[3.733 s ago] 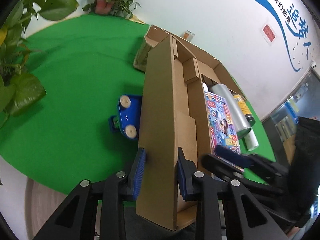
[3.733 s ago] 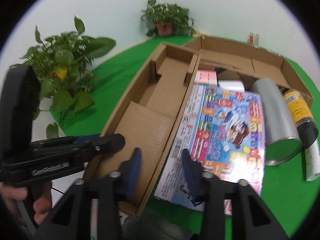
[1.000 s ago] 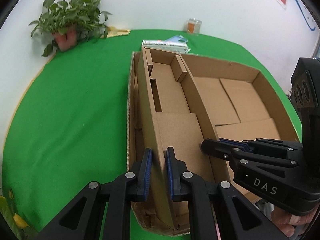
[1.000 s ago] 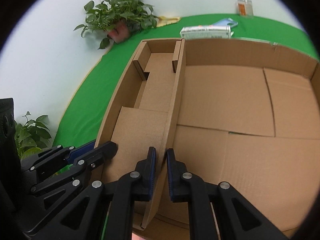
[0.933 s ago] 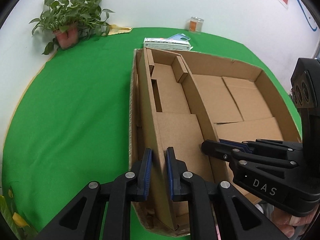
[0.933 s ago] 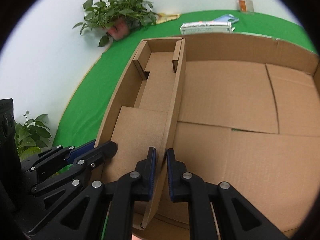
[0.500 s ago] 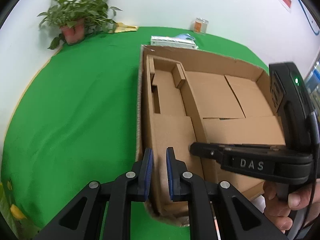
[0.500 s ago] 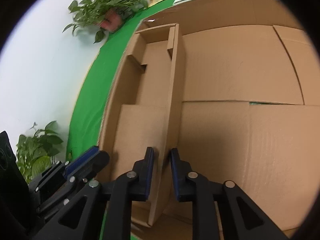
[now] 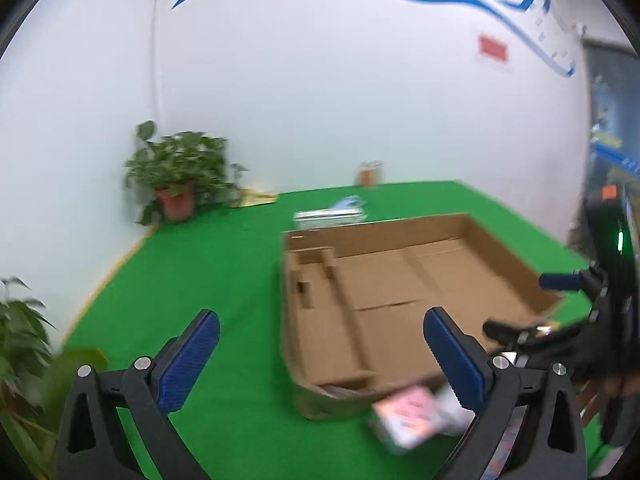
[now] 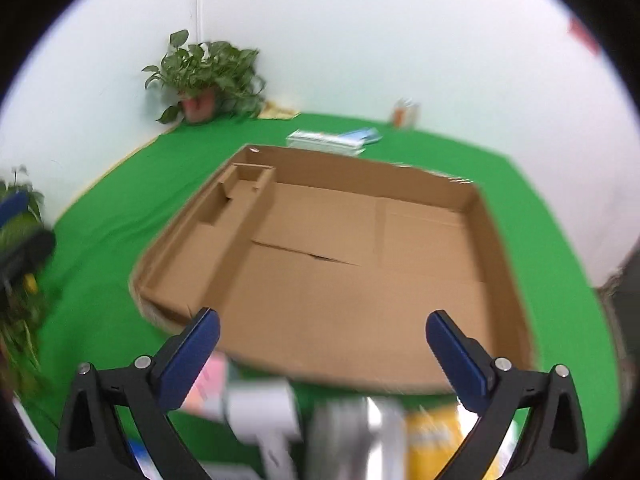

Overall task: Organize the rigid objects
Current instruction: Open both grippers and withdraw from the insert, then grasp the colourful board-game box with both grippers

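An empty cardboard box (image 10: 328, 248) with a narrow divided strip along its left side lies flat on the green table; the left wrist view shows the same box (image 9: 400, 280) farther off. My left gripper (image 9: 320, 352) has its jaws opening wide, nothing between them, pulled back from the box's near left corner. My right gripper (image 10: 322, 348) is likewise opening, empty, above the box's near edge. Blurred below it lie a pink box (image 10: 208, 380), a white item (image 10: 260, 412), a silver cylinder (image 10: 360, 436) and a yellow can (image 10: 432, 432). The pink box (image 9: 408, 408) also shows by the box's near corner.
A potted plant (image 10: 204, 76) stands in the far corner, another plant (image 9: 20, 344) at the left edge. Flat packets (image 10: 332, 138) and a small jar (image 10: 404, 114) sit behind the box. The right-hand gripper (image 9: 568, 320) shows at the right in the left wrist view.
Both grippers let go of the box's cardboard walls, opened wide and drew back and up. The box now lies flat on the table, and loose objects have come into view beneath.
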{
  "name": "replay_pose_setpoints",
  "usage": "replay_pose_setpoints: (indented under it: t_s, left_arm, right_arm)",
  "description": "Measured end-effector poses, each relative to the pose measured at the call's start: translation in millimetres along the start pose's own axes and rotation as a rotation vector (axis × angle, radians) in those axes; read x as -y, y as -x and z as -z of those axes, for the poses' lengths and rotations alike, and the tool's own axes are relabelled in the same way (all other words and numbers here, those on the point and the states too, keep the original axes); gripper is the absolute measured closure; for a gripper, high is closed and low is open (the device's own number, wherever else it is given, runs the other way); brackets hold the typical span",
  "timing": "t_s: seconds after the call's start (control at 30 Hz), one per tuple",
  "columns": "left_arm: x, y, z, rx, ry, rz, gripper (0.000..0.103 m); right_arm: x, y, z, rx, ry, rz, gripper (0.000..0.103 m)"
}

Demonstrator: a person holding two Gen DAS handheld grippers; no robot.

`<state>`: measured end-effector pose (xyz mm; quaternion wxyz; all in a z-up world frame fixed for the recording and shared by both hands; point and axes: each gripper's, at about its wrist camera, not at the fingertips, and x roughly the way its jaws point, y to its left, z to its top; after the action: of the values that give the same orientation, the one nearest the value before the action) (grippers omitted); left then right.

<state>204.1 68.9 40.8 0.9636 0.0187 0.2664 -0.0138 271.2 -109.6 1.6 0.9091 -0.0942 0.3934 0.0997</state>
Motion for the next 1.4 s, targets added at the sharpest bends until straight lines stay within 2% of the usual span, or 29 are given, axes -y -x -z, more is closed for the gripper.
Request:
replay_pose_setpoints:
  t_s: [0.07, 0.2, 0.37, 0.43, 0.47, 0.5, 0.53, 0.57, 0.6, 0.63, 0.67, 0.7, 0.73, 0.77, 0.8, 0.83, 0.9, 0.97, 1.0, 1.03, 1.07, 1.1, 1.13, 1.17, 1.2, 1.23, 1.4]
  left_arm:
    - [15, 18, 10, 0.002, 0.019, 0.042, 0.0]
    - [43, 43, 35, 0.005, 0.061, 0.087, 0.0]
    - [56, 65, 66, -0.015, 0.134, 0.127, 0.001]
    - [58, 70, 69, -0.018, 0.124, 0.119, 0.026]
    - [62, 75, 76, -0.025, 0.11, 0.112, 0.066]
    - [62, 75, 77, -0.044, 0.113, 0.116, 0.103]
    - [61, 75, 81, -0.072, 0.131, 0.126, 0.102]
    - [59, 77, 87, -0.082, 0.159, 0.145, 0.102]
    - [58, 83, 93, -0.071, 0.179, 0.159, 0.102]
    - [59, 90, 100, -0.055, 0.187, 0.15, 0.096]
    - [61, 95, 103, -0.058, 0.188, 0.138, 0.057]
    - [62, 98, 109, -0.092, 0.191, 0.111, 0.0]
    - [61, 102, 112, -0.096, 0.202, 0.095, 0.005]
    - [60, 104, 119, -0.084, 0.221, 0.093, 0.0]
    - [60, 104, 129, -0.106, 0.229, 0.107, 0.0]
    - [62, 101, 138, -0.147, 0.227, 0.121, 0.0]
    - [65, 86, 165, -0.268, 0.249, 0.168, 0.001]
    - [70, 68, 198, -0.381, 0.319, 0.251, 0.002]
    - [77, 55, 222, -0.464, 0.361, 0.304, 0.005]
    - [81, 49, 234, -0.505, 0.375, 0.324, 0.009]
    - [90, 37, 254, -0.577, 0.386, 0.341, 0.023]
    - [96, 28, 269, -0.628, 0.383, 0.345, 0.033]
    - [100, 26, 276, -0.645, 0.393, 0.369, 0.032]
    - [101, 28, 279, -0.614, 0.39, 0.353, 0.035]
    - [106, 28, 282, -0.611, 0.369, 0.344, 0.038]
    - [108, 26, 284, -0.613, 0.358, 0.348, 0.038]
    - [112, 20, 289, -0.607, 0.344, 0.335, 0.038]
  right_arm:
    - [6, 22, 24, 0.02, 0.001, 0.045, 0.001]
    - [19, 58, 57, 0.034, -0.049, 0.049, 0.001]
    - [20, 92, 85, 0.045, -0.031, 0.053, 0.001]
    - [20, 99, 98, 0.046, -0.036, 0.031, 0.001]
    - [21, 103, 105, 0.051, -0.044, 0.001, 0.001]
    - [19, 106, 109, 0.062, -0.047, -0.022, 0.011]
    - [19, 110, 115, 0.076, -0.05, -0.036, 0.035]
    - [18, 113, 119, 0.081, -0.051, -0.041, 0.043]
    - [18, 116, 123, 0.083, -0.054, -0.044, 0.044]
    - [18, 118, 126, 0.09, -0.057, -0.068, 0.04]
    - [19, 121, 129, 0.096, -0.056, -0.111, 0.032]
    - [19, 122, 131, 0.098, -0.053, -0.137, 0.01]
    - [20, 125, 135, 0.11, -0.048, -0.17, 0.0]
    - [20, 127, 138, 0.12, -0.041, -0.205, 0.0]
    - [21, 129, 143, 0.12, -0.03, -0.252, 0.0]
    - [19, 129, 148, 0.116, -0.023, -0.286, 0.0]
    - [16, 127, 163, 0.068, 0.03, -0.419, 0.0]
    - [7, 117, 186, -0.039, 0.096, -0.544, 0.0]
    - [-1, 106, 201, -0.115, 0.124, -0.584, 0.0]
    - [-7, 99, 211, -0.149, 0.132, -0.582, 0.001]
    - [-11, 92, 218, -0.177, 0.126, -0.574, 0.002]
    - [-15, 84, 222, -0.202, 0.101, -0.574, 0.007]
    - [-17, 77, 224, -0.228, 0.073, -0.579, 0.018]
    - [-20, 71, 226, -0.248, 0.061, -0.572, 0.025]
    - [-27, 64, 230, -0.278, 0.07, -0.55, 0.024]
    - [-28, 65, 230, -0.247, 0.081, -0.546, 0.023]
    - [-39, 59, 222, -0.234, 0.098, -0.526, 0.024]
